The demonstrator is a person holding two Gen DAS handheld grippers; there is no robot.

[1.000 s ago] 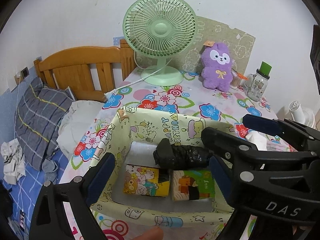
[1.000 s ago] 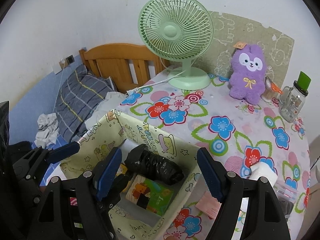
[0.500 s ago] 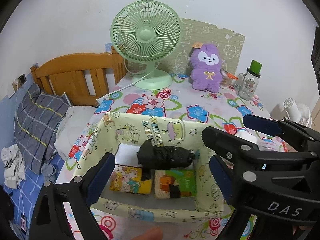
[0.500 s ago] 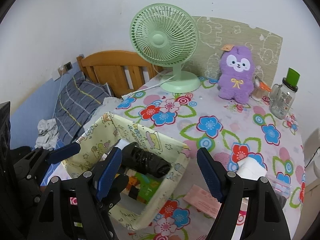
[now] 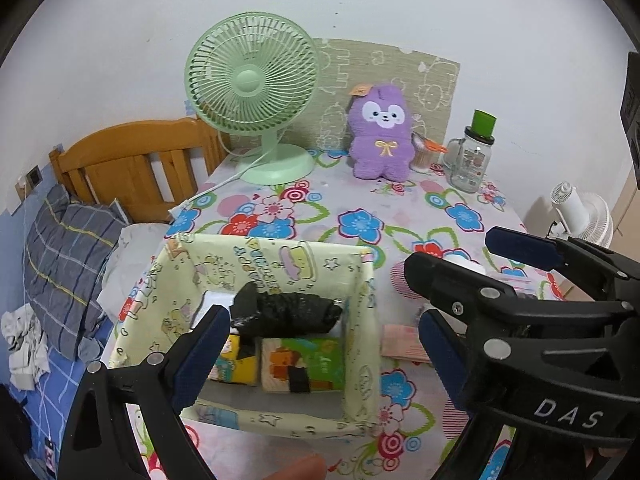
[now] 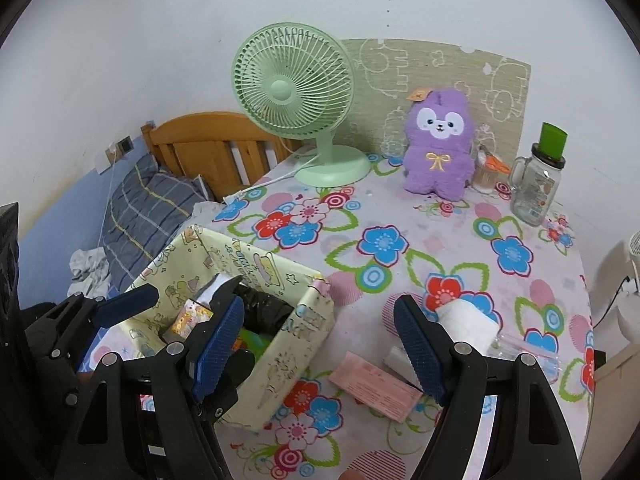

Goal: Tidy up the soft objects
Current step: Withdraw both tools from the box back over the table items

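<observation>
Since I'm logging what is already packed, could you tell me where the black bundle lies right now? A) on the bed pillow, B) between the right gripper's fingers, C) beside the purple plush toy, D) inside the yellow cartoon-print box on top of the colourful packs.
D: the black bundle rests inside the yellow box, across the colourful packs; both grippers are open and empty.

Two cameras look across the flowery table toward the far wall.

The left wrist camera sits low and near, right over the yellow box [image 5: 276, 264], and looks straight in past its own left gripper [image 5: 316, 356]. The right wrist camera sits a bit to the right and sees the box [image 6: 308, 332] from its side. Both see the green fan [image 5: 252, 92] [image 6: 292, 84], the purple plush [image 5: 380, 136] [image 6: 438, 144] and the bed on the left.
</observation>
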